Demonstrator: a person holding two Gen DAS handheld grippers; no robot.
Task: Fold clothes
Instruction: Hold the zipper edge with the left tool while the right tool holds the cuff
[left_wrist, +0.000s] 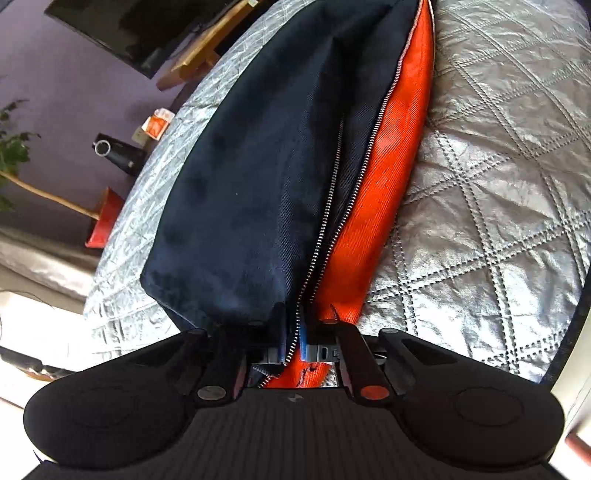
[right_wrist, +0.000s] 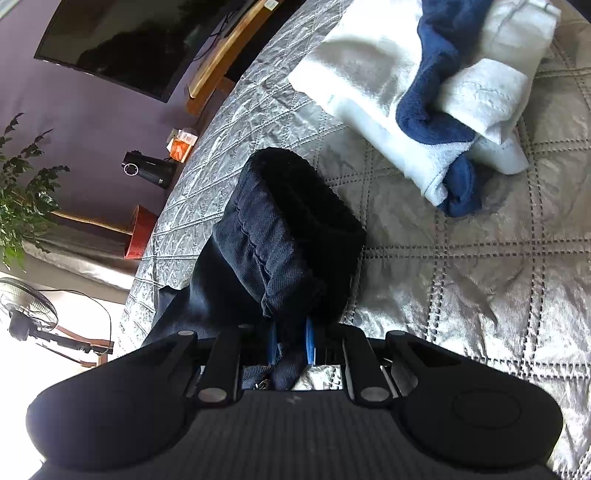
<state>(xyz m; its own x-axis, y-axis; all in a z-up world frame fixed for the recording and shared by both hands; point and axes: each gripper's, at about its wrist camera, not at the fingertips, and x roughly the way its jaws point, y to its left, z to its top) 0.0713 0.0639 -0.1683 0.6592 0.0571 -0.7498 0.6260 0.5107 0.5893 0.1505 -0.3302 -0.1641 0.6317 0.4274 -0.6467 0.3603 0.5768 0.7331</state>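
Left gripper (left_wrist: 293, 341) is clamped on the bottom edge of a navy jacket (left_wrist: 251, 177), right at the silver zipper (left_wrist: 332, 206), with the orange lining (left_wrist: 391, 155) showing beside it. From there the jacket stretches away, stretched out over a silver quilted bedspread (left_wrist: 498, 184). Right gripper (right_wrist: 291, 343) pinches dark navy fabric of the same garment between its blue pads (right_wrist: 309, 345), and a ribbed cuff (right_wrist: 295, 192) bunches up just ahead of it. Farther off on the bed lies a folded white and blue towel (right_wrist: 424, 92). Beyond the bed edge are a purple wall (right_wrist: 85, 122), a dark television (right_wrist: 122, 40), a potted plant (right_wrist: 22, 206) and a fan (right_wrist: 27, 306)
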